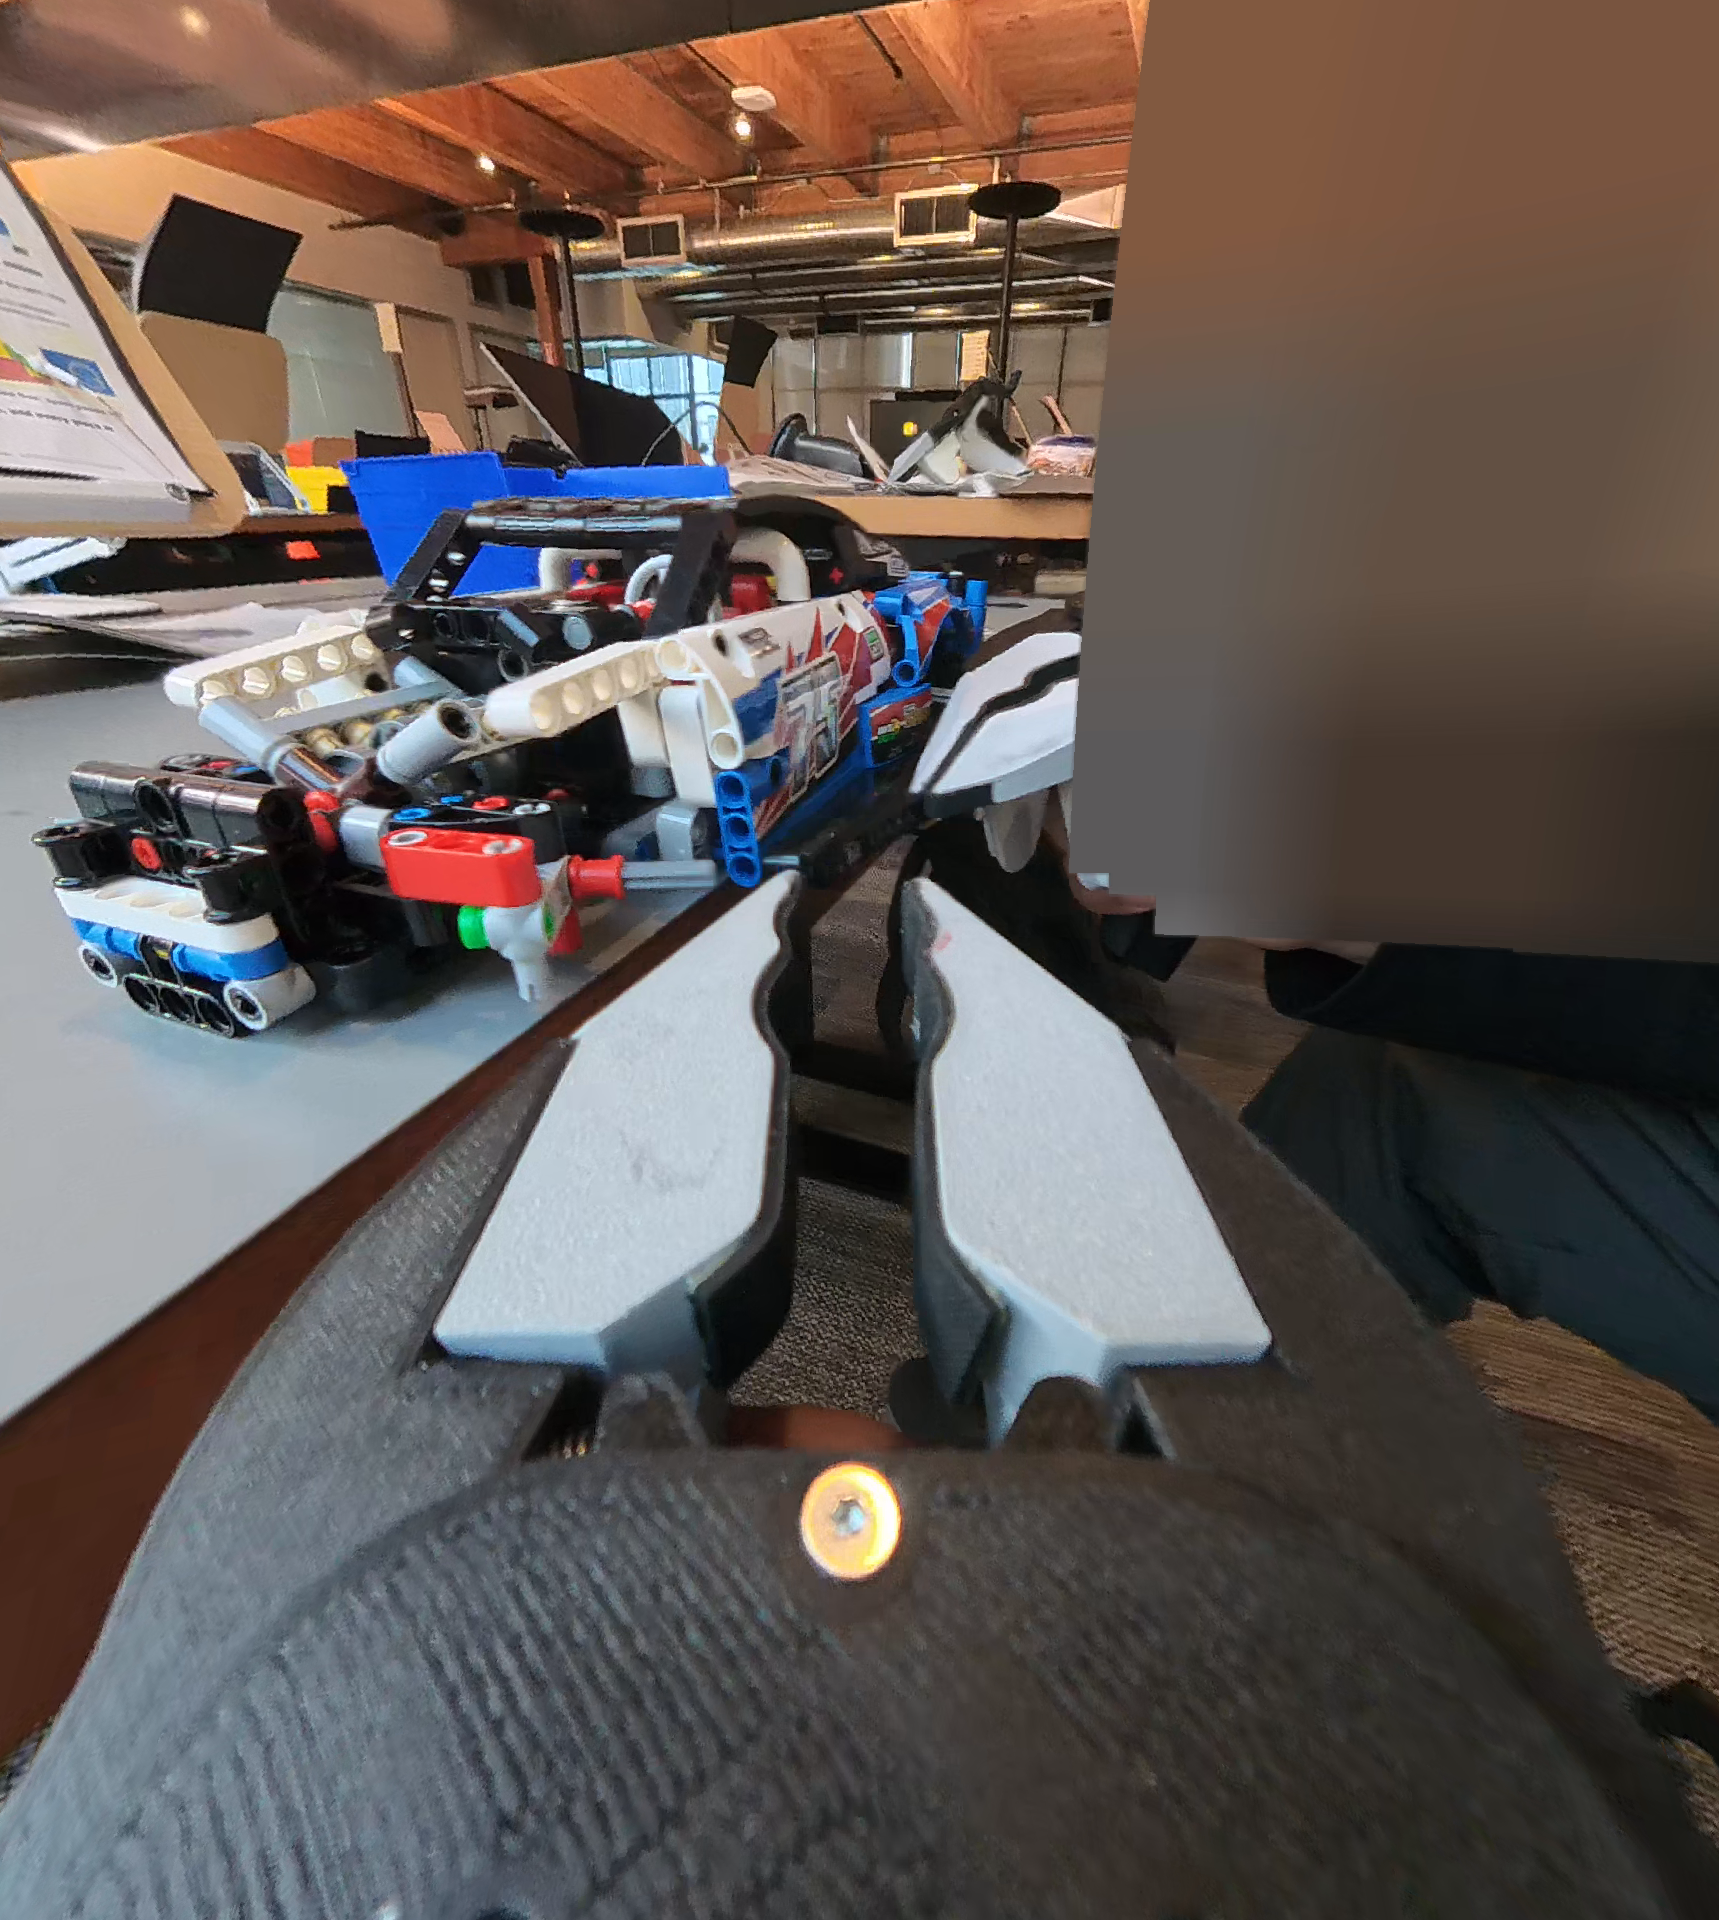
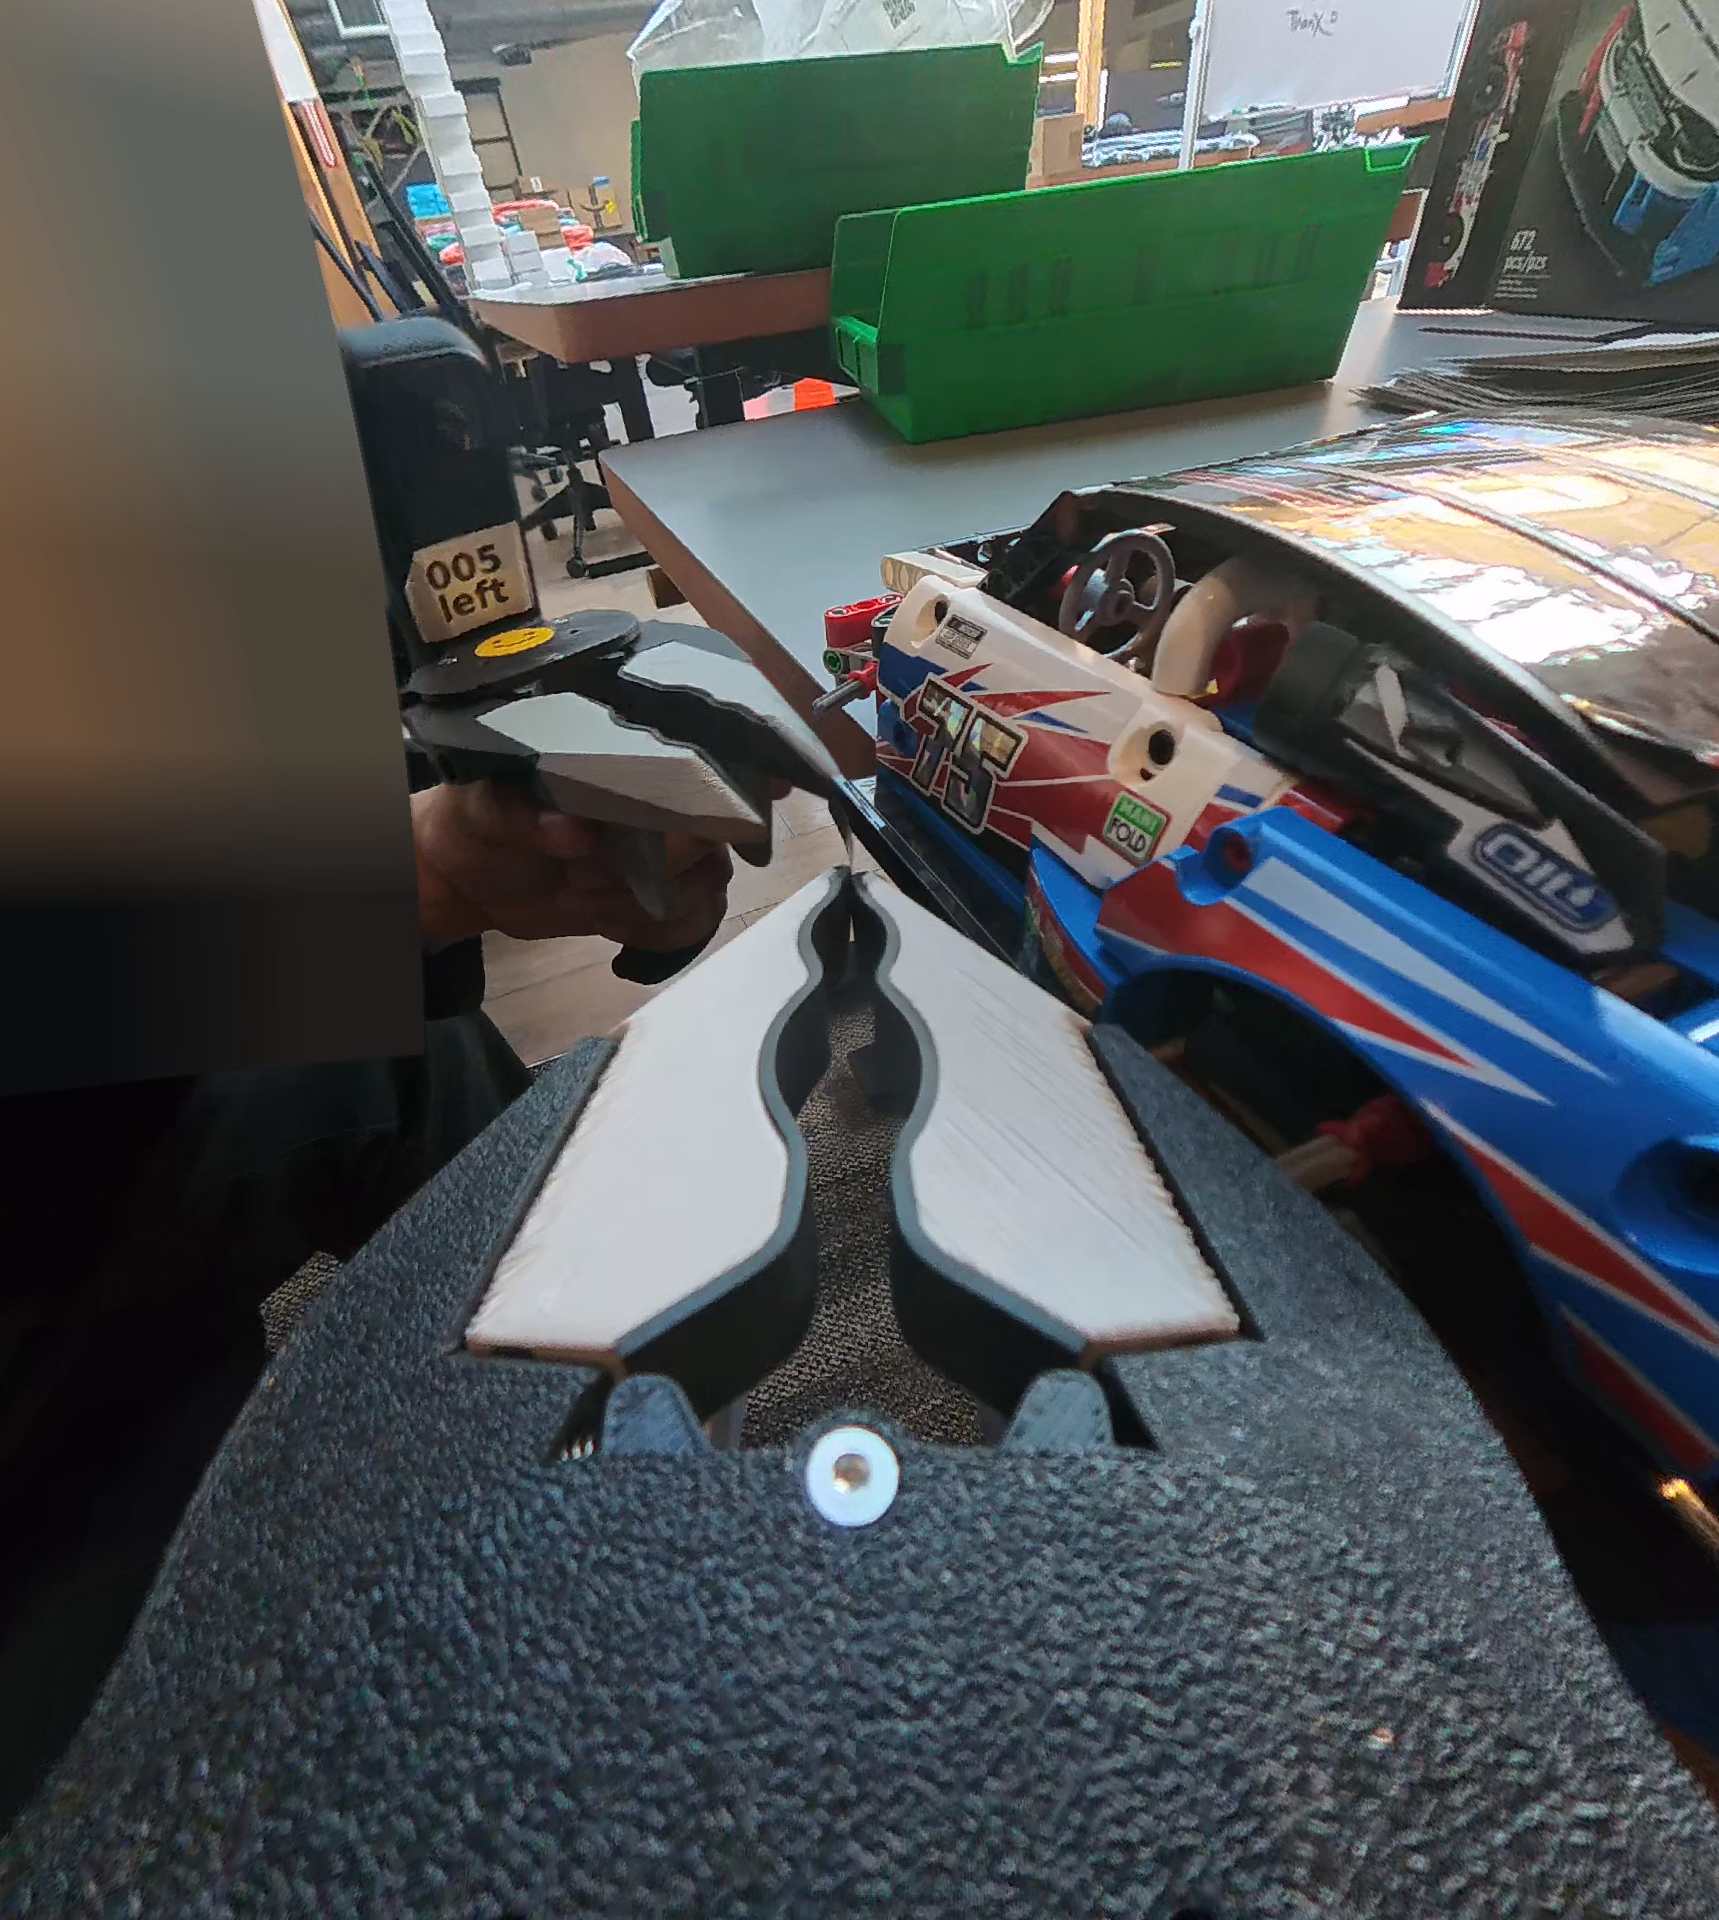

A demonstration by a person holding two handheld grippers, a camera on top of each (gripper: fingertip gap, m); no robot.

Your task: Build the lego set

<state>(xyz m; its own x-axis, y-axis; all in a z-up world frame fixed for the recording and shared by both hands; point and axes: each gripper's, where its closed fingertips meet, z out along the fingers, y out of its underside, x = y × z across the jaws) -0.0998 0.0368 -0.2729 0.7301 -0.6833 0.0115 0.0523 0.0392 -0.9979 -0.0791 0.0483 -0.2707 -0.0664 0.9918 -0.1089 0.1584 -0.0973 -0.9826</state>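
With the Technic race car [image 1: 522,748] parked at the table's near edge [image 1: 315,1174], risk of knocking it off. Right gripper [image 2: 850,883] tips together, apparently pinching a thin black strip [image 2: 870,821]; left gripper [image 1: 839,904] slightly apart, empty. Could slip.

Grey table [image 1: 55,1143]: lego car [image 1: 522,769], green bin [image 2: 1115,301], paper stack [image 2: 1603,374].

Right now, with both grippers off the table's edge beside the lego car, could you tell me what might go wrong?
1. The lego car sits close to the table edge; a sideways nudge could push it off.
2. The right gripper looks shut, apparently on a thin dark strip that the left gripper also touches; pulling apart may bend or drop it.
3. Exposed red and white front parts could snag or pop loose.
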